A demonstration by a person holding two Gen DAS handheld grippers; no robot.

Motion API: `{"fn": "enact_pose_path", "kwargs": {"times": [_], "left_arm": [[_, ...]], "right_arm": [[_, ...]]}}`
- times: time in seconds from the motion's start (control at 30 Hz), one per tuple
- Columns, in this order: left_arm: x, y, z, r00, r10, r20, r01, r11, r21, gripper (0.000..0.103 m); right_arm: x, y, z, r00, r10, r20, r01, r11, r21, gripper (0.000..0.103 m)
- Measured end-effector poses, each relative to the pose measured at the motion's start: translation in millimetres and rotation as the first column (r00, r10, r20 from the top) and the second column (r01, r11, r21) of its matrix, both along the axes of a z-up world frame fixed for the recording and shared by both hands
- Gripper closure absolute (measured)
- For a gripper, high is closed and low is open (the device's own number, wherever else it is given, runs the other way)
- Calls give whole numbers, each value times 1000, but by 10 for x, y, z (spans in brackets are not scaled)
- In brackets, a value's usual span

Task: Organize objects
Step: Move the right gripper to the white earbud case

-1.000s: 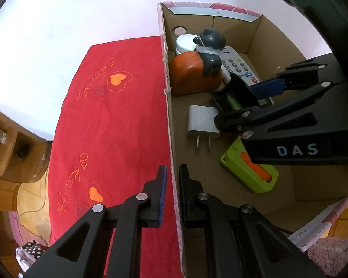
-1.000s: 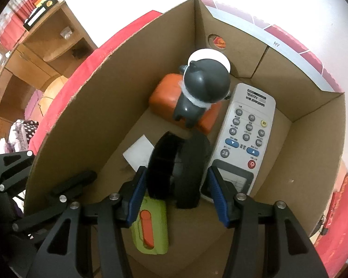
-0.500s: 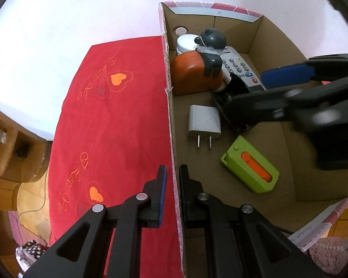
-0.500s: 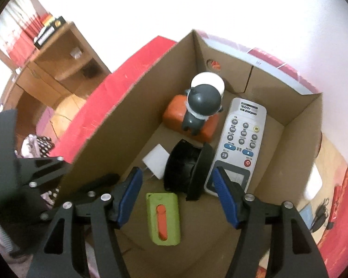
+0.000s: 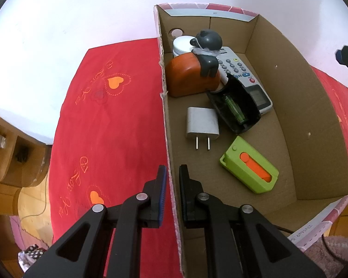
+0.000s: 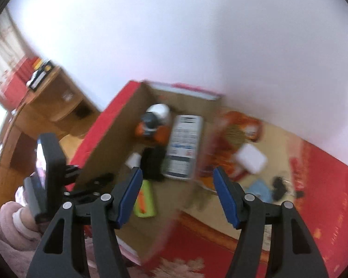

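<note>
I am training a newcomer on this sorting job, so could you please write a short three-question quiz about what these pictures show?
1. True or false: the left gripper is clamped on the cardboard box wall.
2. Which object lies nearest the white charger? A) black case B) green cutter C) white jar
3. Fill in: the grey figurine sits on an ______ block.

Key: 1 true. 2 A. 3 orange.
</note>
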State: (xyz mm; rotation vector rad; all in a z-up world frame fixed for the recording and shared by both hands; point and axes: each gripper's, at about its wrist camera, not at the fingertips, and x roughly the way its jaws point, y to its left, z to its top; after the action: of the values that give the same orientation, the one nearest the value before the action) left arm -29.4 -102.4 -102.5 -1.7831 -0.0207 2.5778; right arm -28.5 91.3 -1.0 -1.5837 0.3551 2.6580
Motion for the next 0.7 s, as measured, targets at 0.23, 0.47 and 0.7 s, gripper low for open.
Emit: {"fn": "enact_pose_path", "kwargs": {"times": [0.23,0.47,0.7], "left_arm": [[-6,-2,2,1000,3,5,-3,1000,-2,92],[-40,33,-7,1000,6,9,-6,1000,-7,92],[-24,3,-10,1000,11,8,-11,1000,-8,92]], "right_arm": [[100,561,-357,986,-162,46,160,986,47,39],[-104,684,-860,974,-192,123,188,981,42,39],[-374,725,-1108,960,-219,172,212,976,56,34]]}}
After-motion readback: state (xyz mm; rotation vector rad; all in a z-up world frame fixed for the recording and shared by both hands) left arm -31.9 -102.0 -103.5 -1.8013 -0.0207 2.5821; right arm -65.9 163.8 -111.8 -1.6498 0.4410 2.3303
